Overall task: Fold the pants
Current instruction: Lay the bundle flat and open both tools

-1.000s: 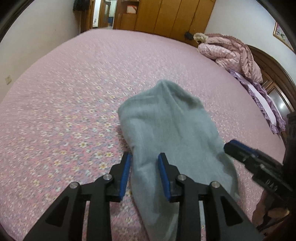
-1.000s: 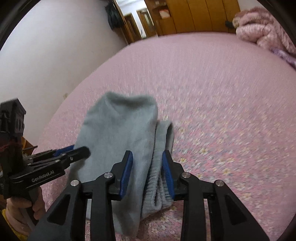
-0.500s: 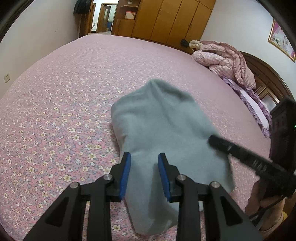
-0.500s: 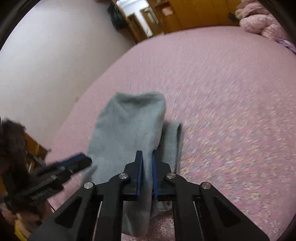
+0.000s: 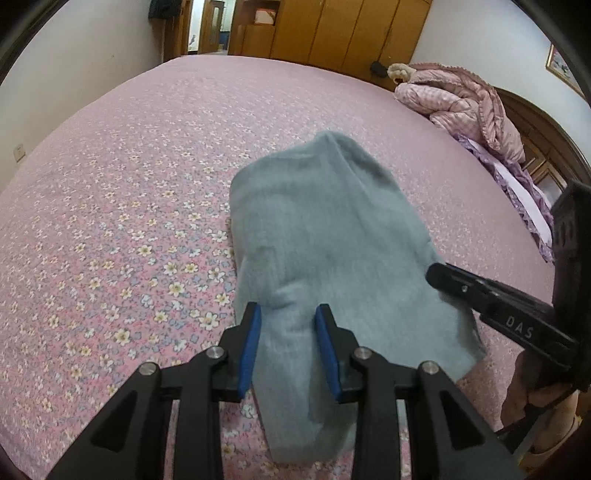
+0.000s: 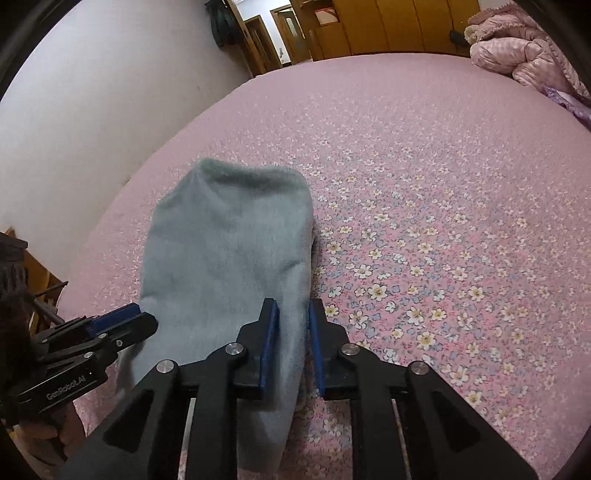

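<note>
Grey-blue pants (image 5: 325, 251) lie folded into a short bundle on the pink flowered bed (image 5: 122, 206). My left gripper (image 5: 288, 343) is open, its blue pads on either side of the near left end of the bundle. My right gripper (image 6: 291, 343) is open with a narrower gap over the bundle's near right edge (image 6: 229, 258). Each gripper shows in the other's view: the right one (image 5: 491, 306) at the bundle's right edge, the left one (image 6: 107, 332) at its left edge.
A pink quilt (image 5: 458, 99) is heaped at the far right by the dark wooden headboard (image 5: 543, 125). Wooden wardrobes (image 5: 332, 33) and a doorway stand beyond the bed. A white wall (image 6: 92, 110) runs along the bed's left side.
My right gripper shut on the pants' edge half a second ago and has now opened again. The bundle lies flatter, covering the waistband that showed. My left gripper stayed open.
</note>
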Demonstrator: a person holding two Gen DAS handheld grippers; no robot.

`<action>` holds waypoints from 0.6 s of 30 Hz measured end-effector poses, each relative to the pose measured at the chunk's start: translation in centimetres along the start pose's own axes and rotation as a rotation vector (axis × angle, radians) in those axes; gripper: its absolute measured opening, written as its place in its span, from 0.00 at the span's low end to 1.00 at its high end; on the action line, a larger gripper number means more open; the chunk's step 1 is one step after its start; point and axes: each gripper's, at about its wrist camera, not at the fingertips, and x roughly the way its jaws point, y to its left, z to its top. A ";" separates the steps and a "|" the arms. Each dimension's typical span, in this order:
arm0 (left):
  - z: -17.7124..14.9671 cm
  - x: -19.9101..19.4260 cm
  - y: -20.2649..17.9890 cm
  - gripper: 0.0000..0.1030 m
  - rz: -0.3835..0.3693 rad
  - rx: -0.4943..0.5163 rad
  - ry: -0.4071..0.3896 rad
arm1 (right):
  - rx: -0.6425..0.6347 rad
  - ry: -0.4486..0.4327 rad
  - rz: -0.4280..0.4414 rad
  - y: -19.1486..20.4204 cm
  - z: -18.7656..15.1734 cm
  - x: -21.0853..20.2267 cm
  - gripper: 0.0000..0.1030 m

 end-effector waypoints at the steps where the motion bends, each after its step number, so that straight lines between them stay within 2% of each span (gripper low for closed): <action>1: -0.1 -0.3 0.0 0.30 0.001 -0.004 0.000 | -0.003 -0.008 -0.013 -0.1 0.0 0.0 0.17; 4: -0.7 -1.5 -0.1 0.31 0.007 -0.009 -0.001 | -0.033 -0.032 -0.022 0.5 -0.7 -1.5 0.17; 7: -1.4 -2.7 -0.4 0.39 0.010 -0.015 -0.011 | -0.055 -0.049 -0.023 0.8 -1.5 -3.4 0.17; 9: -1.6 -3.4 -0.7 0.52 0.010 -0.017 -0.017 | -0.057 -0.055 -0.026 1.4 -1.8 -4.3 0.22; 11: -2.1 -4.3 -1.1 0.56 0.016 -0.017 -0.027 | -0.057 -0.062 -0.026 1.5 -2.3 -5.1 0.32; 15: -2.9 -5.1 -1.9 0.68 0.029 -0.025 -0.036 | -0.063 -0.058 -0.029 1.6 -3.5 -6.2 0.38; 18: -3.8 -5.0 -2.4 0.71 0.047 -0.030 -0.033 | -0.069 -0.045 -0.043 1.9 -4.5 -6.4 0.43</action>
